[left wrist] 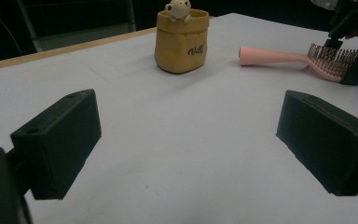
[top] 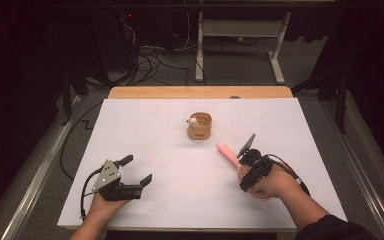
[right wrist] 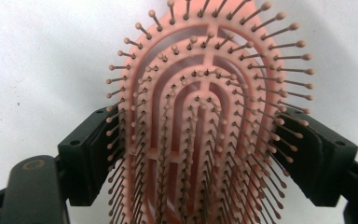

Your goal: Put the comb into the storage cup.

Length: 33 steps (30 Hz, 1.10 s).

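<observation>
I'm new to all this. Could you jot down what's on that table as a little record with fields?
Surface: white table top, wooden edge at the far side
Container: small tan pouch, upright near the middle, a little figure peeking over its rim
Brush: pink hairbrush, bristles up, handle pointing toward the pouch
Right gripper: jaws around the brush head, one on each side
Left gripper: open, holding nothing, over the table's near left
Contact: brush and pouch lie apart

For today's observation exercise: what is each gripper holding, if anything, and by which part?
The right gripper has its jaws around the bristled head of the pink hairbrush; the handle points away. The left gripper is open and holds nothing.
</observation>
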Tool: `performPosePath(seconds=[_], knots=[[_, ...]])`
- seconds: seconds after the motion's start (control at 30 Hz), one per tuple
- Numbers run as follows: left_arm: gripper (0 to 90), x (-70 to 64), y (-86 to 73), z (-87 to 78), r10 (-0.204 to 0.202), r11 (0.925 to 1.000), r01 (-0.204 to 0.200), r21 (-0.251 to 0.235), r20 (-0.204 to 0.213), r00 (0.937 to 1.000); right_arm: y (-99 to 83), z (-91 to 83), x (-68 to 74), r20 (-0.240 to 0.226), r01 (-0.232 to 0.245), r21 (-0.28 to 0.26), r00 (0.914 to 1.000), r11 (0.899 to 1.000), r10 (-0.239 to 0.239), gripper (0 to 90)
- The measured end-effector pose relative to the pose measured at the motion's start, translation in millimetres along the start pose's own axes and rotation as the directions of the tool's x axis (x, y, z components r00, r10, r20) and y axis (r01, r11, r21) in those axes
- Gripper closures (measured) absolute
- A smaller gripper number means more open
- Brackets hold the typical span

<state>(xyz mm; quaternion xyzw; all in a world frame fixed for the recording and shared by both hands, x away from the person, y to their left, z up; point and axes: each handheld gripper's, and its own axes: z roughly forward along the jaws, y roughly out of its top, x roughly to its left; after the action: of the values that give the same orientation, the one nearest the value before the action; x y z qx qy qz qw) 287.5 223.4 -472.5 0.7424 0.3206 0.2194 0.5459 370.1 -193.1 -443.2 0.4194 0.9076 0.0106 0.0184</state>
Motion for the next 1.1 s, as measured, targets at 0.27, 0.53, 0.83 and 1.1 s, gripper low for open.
performPosePath(seconds=[0.27,0.53,0.83,1.1], knots=[[7.1,1.6,0.4,-0.5,-0.017,0.9998,0.017,0.008,0.000,0.9998,-2.2,-0.6,-0.2,0.001,-0.001,-0.017,1.0000,1.000,0.001,20.5],[7.1,1.8,0.8,0.0,-0.029,0.9994,0.029,0.020,0.015,0.9995,-4.3,-3.7,-2.1,-0.025,-0.016,-0.026,0.9996,1.000,0.015,20.6],[7.1,1.2,0.9,-0.7,-0.021,0.9998,0.021,0.003,0.013,0.9997,-2.4,-11.4,-0.8,-0.036,-0.001,-0.054,0.9993,0.999,-0.001,20.6],[6.7,1.6,1.3,-1.2,-0.022,0.9998,0.022,0.001,0.012,0.9997,-5.4,-26.2,-0.1,-0.031,0.017,-0.070,0.9993,0.997,-0.019,20.6]])
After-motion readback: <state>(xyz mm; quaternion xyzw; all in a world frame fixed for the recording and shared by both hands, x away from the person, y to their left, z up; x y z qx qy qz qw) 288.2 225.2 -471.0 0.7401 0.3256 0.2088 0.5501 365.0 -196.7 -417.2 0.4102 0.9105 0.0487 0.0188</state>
